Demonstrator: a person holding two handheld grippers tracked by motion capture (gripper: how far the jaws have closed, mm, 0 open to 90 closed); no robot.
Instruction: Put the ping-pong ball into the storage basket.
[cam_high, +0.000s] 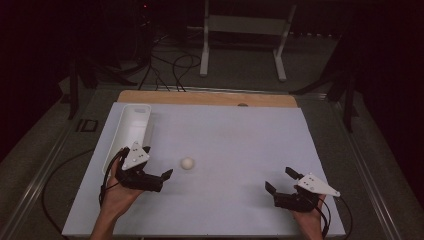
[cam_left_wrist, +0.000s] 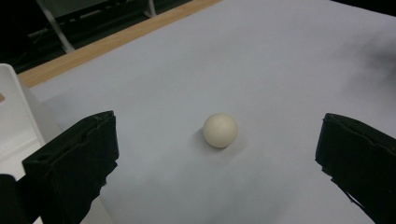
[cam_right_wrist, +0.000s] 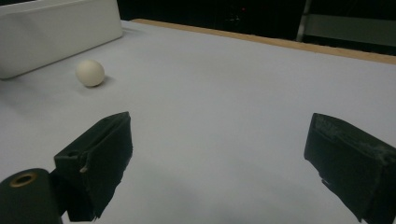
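The left gripper (cam_high: 159, 170) has its 2 jaws spread wide and aimed at the ball (cam_high: 188, 163), which lies on the white table sheet (cam_high: 235, 145) just ahead of them, not yet touched. The white tray (cam_high: 131, 131) sits near the ball, beyond that gripper, and looks empty. The right gripper (cam_high: 280, 180), also open, is well apart from the ball. Judged so, grasping and placing both remain.

1. One cream ball (cam_high: 187, 163) lies on the counter (cam_high: 230, 145).
2. One white tray (cam_high: 131, 125) stands at the counter's left edge.
3. Two grippers: the left gripper (cam_high: 161, 176) and the right gripper (cam_high: 280, 180).
4. Each gripper has two black jaws.
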